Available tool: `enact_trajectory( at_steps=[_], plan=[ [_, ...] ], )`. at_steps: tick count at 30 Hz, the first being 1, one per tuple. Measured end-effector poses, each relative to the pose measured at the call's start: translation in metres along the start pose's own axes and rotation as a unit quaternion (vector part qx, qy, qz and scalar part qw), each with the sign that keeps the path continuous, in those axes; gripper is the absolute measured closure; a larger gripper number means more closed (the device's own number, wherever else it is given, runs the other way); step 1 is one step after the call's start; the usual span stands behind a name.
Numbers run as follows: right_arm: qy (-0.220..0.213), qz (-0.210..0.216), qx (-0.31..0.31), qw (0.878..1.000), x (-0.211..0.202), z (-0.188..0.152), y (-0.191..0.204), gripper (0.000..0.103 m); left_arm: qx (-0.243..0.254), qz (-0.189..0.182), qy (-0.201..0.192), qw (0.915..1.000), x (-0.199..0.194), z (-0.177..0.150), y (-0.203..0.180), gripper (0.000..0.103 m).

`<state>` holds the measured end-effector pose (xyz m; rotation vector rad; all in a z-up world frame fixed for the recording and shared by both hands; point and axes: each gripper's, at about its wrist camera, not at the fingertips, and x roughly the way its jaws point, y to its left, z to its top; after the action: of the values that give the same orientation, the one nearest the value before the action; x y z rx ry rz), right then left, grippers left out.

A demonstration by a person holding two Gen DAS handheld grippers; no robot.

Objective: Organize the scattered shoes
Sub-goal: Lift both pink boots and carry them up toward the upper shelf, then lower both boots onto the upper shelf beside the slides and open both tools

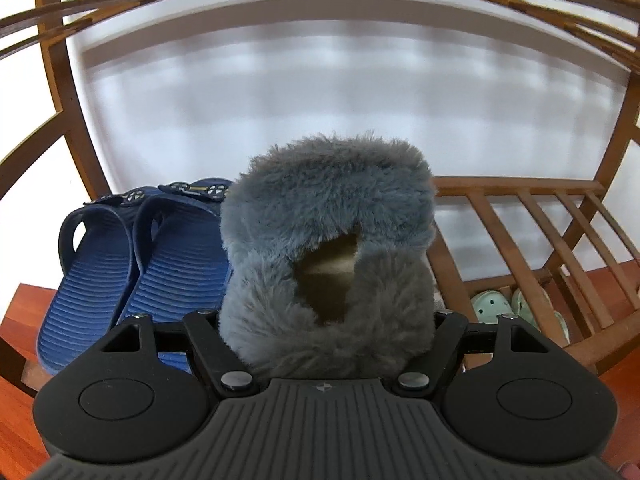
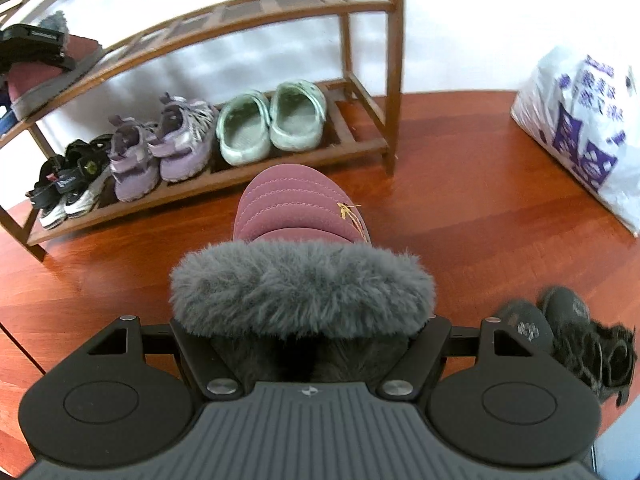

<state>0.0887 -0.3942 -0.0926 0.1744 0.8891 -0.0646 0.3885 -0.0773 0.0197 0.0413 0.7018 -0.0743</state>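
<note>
Two fur-lined slippers are in our grippers, one each. Our left gripper [image 1: 326,320] has its jaws spread wide around the heel of a grey-furred slipper [image 1: 326,216], gripped at the back, we judge, so the toe leads into the wooden shoe rack [image 1: 516,216]; it sits at the rack's upper shelf, just beside a pair of navy slides [image 1: 132,256] already lying there toe-inward. Whether its sole rests on the slats we cannot tell. Our right gripper [image 2: 302,332] likewise clasps the furry collar of the maroon mate [image 2: 296,204], jaws wide apart, toe aimed at the rack from the floor in front of it. Black shoes [image 2: 560,332] lie on the floor, further from the rack than our right gripper. On the rack's bottom shelf stand mint clogs [image 2: 272,124], purple sneakers [image 2: 160,148] and black sandals [image 2: 68,184], paired side by side. Well to the side of the rack sits a white printed bag [image 2: 584,120].
</note>
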Motion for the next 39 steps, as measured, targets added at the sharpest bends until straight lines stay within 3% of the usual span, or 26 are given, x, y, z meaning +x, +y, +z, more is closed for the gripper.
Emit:
enact_trajectory(
  at_steps=[11,17,30,39],
  plan=[
    [-0.05,0.046,-0.065,0.996,-0.034,0.073,0.043,0.026,0.006,-0.032,-0.008,0.9994,-0.031,-0.017,0.013,0.017],
    [-0.059,0.069,-0.105,0.99,-0.031,0.115,0.071,0.026,0.004,-0.053,-0.01,0.9985,-0.057,-0.035,0.033,0.015],
    [-0.089,0.064,-0.174,0.979,0.011,0.186,0.156,0.026,-0.004,-0.053,-0.009,0.9986,-0.115,-0.092,0.068,0.012],
    [-0.089,0.047,-0.185,0.978,0.053,0.221,0.203,0.026,-0.005,-0.038,0.011,0.9992,-0.118,-0.118,0.082,0.012]
  ],
)
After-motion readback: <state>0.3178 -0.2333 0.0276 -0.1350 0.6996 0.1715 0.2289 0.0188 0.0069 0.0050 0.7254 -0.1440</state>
